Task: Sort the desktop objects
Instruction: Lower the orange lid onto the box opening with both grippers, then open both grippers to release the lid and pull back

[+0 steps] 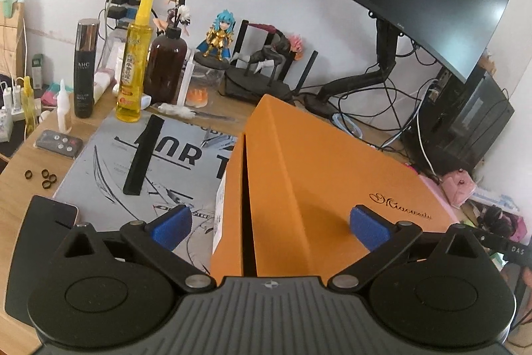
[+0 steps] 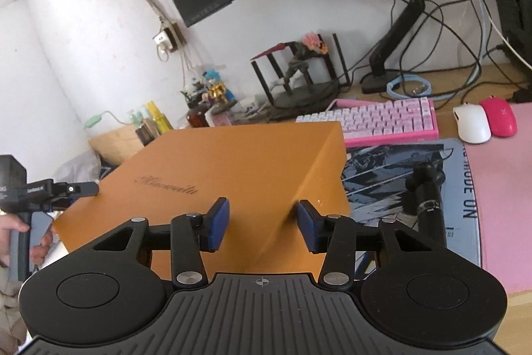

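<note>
A large orange box (image 1: 299,175) with a gold script logo on its lid fills the middle of the left wrist view, on the printed desk mat (image 1: 133,162). My left gripper (image 1: 271,223) is open wide, its blue pads either side of the box's near corner and apart from it. The same box (image 2: 212,175) shows in the right wrist view. My right gripper (image 2: 262,227) is open, its pads straddling the lid's near corner edge, not pressed on it. The left gripper's finger (image 2: 79,188) reaches the box's left edge.
Bottles (image 1: 133,69), figurines (image 1: 217,39), a black comb (image 1: 143,152), a remote (image 1: 58,143), small black rings (image 1: 43,177) and a phone (image 1: 43,232) lie left. A monitor on its arm (image 1: 382,72) stands behind. A pink keyboard (image 2: 382,120), two mice (image 2: 485,122) and a black handle (image 2: 429,198) lie right.
</note>
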{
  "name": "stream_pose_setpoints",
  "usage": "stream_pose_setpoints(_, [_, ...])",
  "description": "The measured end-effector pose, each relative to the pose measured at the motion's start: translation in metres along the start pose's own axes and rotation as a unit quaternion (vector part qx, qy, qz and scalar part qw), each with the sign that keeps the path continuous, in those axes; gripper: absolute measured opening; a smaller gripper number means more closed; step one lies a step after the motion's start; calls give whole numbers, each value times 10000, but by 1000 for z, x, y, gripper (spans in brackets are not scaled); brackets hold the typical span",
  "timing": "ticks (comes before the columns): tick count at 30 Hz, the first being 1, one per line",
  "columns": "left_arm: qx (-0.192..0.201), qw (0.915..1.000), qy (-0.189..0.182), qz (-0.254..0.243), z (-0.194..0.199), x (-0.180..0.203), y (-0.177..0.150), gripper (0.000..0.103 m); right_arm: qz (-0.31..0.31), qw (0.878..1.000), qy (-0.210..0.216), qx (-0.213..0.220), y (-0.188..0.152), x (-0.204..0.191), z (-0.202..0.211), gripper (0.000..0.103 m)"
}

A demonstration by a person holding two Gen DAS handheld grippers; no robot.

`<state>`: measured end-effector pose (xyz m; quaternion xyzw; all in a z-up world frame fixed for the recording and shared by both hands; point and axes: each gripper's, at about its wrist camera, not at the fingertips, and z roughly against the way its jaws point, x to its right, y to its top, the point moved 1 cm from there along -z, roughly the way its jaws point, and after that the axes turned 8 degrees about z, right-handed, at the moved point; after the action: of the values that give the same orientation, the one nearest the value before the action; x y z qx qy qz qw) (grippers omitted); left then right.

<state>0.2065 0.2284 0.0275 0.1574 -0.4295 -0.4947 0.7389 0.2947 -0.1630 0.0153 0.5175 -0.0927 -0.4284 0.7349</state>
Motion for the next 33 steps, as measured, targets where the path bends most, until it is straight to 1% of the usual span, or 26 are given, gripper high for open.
stream_pose_setpoints(3, [-121,9999,-72,75,-4,-1,0,103,85,10000,-17,-26,1,-3,0,49])
stream_pose_setpoints(8, [-405,9987,-314,-31,-10,7,-5,103,136,9999,-12,-64,1,-4,0,49])
stream_pose_setpoints(13, [-476,9978,-431,-138,-11,11,-10,103,123,9999,7,-53,1,-5,1,49])
stream_pose_setpoints(14, [-484,9976,-478,-155,-10,12,-12,102,124,9999,8,-58,1,-6,2,49])
stream_pose_setpoints(15, [-486,9974,-510,-179,-9,13,-14,100,143,9999,2,-68,2,-7,3,49])
stream_pose_setpoints(18, [-426,9977,-428,-322,-5,18,-18,100,251,9997,-31,-60,1,-14,5,49])
stream_pose_setpoints(22, [-440,9977,-449,-260,-1,12,-23,99,328,9994,-29,-52,2,-21,8,49])
stream_pose_setpoints(24, [-483,9977,-382,-276,0,10,-27,97,352,9993,-38,-101,1,-25,8,49])
stream_pose_setpoints(30, [-501,9978,-337,-267,2,7,-34,97,360,9992,-109,-135,-2,-28,5,49])
stream_pose_setpoints(33, [-540,9978,-325,-214,-1,3,-33,96,414,9990,-131,-134,-1,-30,3,52])
